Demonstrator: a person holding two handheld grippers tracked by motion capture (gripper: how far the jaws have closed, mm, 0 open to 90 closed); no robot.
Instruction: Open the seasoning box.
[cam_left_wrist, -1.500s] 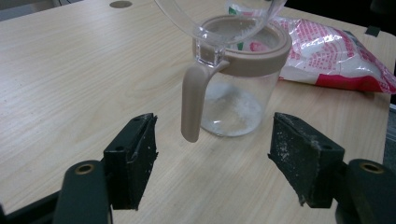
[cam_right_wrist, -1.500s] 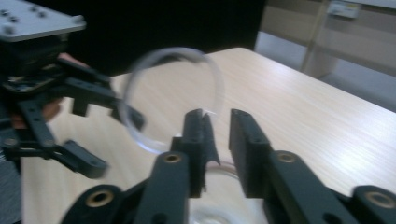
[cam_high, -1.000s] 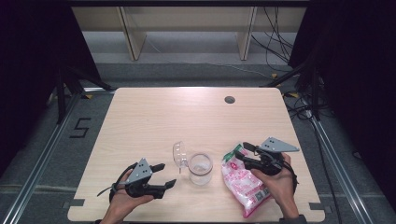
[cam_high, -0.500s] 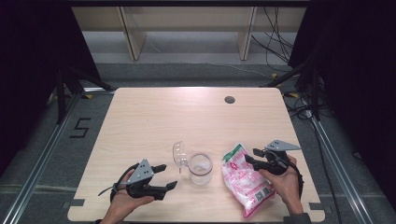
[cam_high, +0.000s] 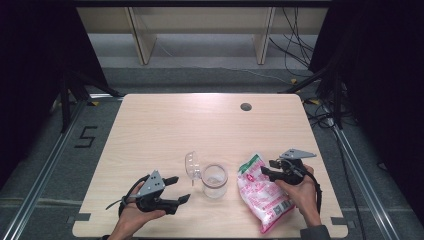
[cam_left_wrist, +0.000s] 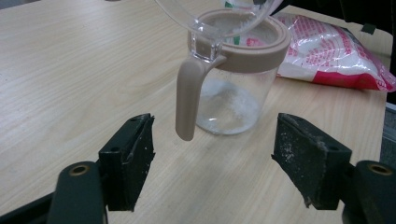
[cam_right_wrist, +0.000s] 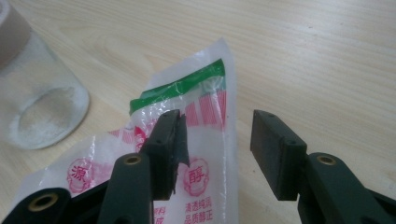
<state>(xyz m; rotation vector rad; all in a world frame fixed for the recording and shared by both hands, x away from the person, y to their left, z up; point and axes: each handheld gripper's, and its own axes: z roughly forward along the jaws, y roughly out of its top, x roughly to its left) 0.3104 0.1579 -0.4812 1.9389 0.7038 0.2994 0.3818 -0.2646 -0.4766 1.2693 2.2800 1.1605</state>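
A pink and white plastic bag (cam_high: 262, 196) with a green top strip lies flat on the table at the front right. My right gripper (cam_high: 266, 167) hovers low over its top end. In the right gripper view the bag (cam_right_wrist: 205, 105) passes under the gripper (cam_right_wrist: 217, 140). One jaw is above the bag and the other above bare wood beside its edge. The jaws have just been closing but do not press on it. A clear jar (cam_high: 215, 181) with a beige rim and a flipped-up lid (cam_high: 192, 165) stands in the middle. My left gripper (cam_high: 178, 189) rests open just left of the jar (cam_left_wrist: 233, 98).
The wooden table (cam_high: 165, 130) is bare behind the jar, with a round cable hole (cam_high: 245, 106) at the back right. A thin layer of white grains lies in the jar's bottom. The jar's beige latch (cam_left_wrist: 187, 100) hangs toward my left gripper (cam_left_wrist: 212, 163). Shelving stands beyond the table.
My right gripper has come down and a little toward the person, onto the bag's top end, with its jaws narrower. The left gripper, jar and bag have stayed put.
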